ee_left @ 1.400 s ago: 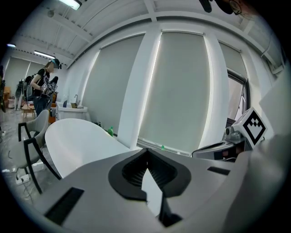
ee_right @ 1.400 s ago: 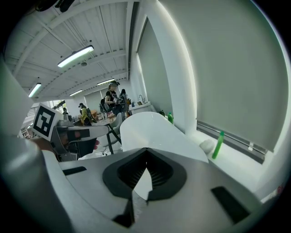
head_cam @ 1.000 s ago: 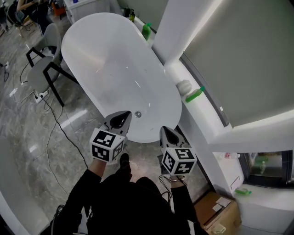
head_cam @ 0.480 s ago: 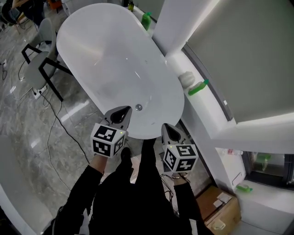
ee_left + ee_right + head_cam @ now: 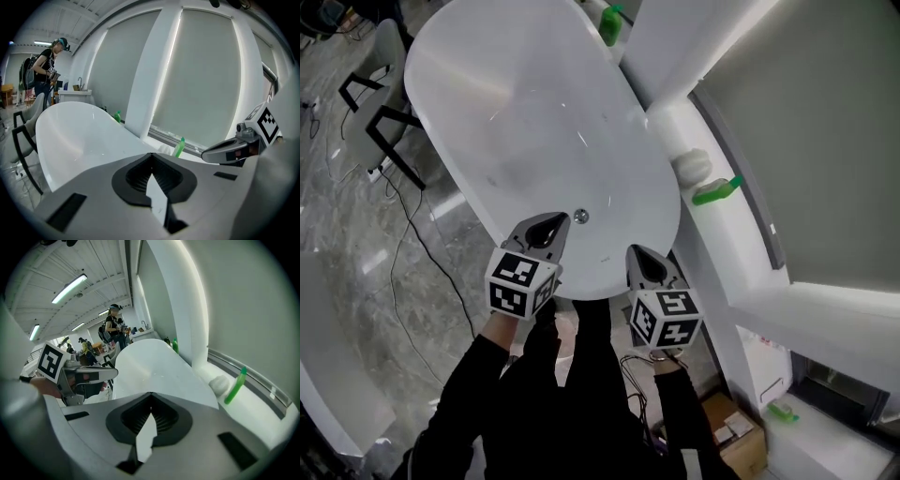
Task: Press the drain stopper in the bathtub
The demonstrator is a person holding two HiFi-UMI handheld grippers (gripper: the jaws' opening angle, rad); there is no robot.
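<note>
Approach step, press not yet made. The left gripper (image 5: 546, 228) hovers over the near end of the white bathtub (image 5: 469, 84), clenched on nothing: its own view shows the jaw tips meeting with only tub and window wall beyond them. The right gripper (image 5: 643, 261) is the same, jaws together and empty, and hangs about over the near rim of the tub. The drain stopper (image 5: 580, 217) is the small round metal disc on the tub floor at the near end. In the head view it sits just past the left gripper's tip and a little to its right, near but apart, no contact. It is farther from the right gripper, up and to that gripper's left. Neither gripper view shows the stopper; both look level across the tub toward the window ledge (image 5: 727, 244) with the green bottle (image 5: 717, 191), so the tips are probably well above the tub floor. Judgement: the left gripper is the likelier presser, being closer. The next move calls for tipping it nose down, shifting slightly right and forward, then lowering into the tub until the closed tips land square on the disc and push straight down. Jaws can stay together for that. Risk: an off-centre tip could slide off on the smooth tub floor.
</note>
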